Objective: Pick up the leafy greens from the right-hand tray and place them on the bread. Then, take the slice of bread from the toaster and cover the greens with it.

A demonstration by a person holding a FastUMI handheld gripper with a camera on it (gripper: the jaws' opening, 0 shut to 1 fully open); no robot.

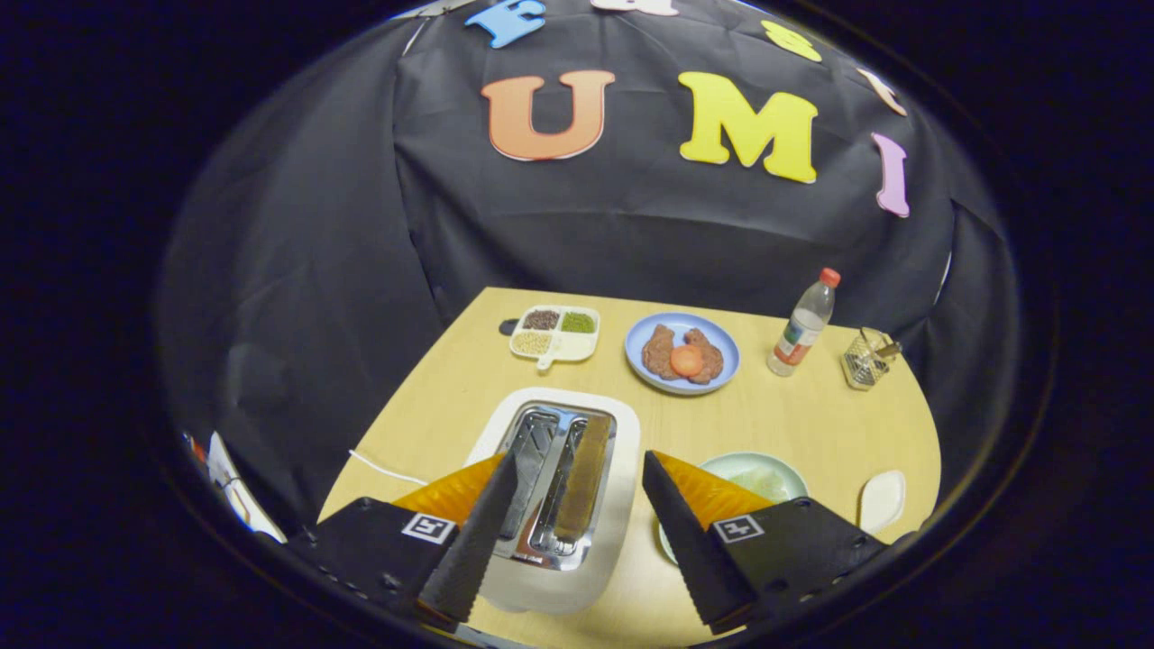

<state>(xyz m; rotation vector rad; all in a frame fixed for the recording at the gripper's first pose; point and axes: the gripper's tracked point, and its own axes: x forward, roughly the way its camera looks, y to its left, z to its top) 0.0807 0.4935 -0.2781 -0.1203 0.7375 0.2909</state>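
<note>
Spread wide and holding nothing, the gripper [577, 532] hangs above the toaster [561, 500], which lies between its fingers. One brown bread slice [583, 478] stands in the right slot. Pale greens lie on a plate [766, 473] behind the right finger. Beyond are a blue plate [682, 352] with meat, a divided tray [555, 334], a bottle [802, 324] and a wire basket [867, 359], all on a light wooden table [811, 424] before black cloth.
</note>
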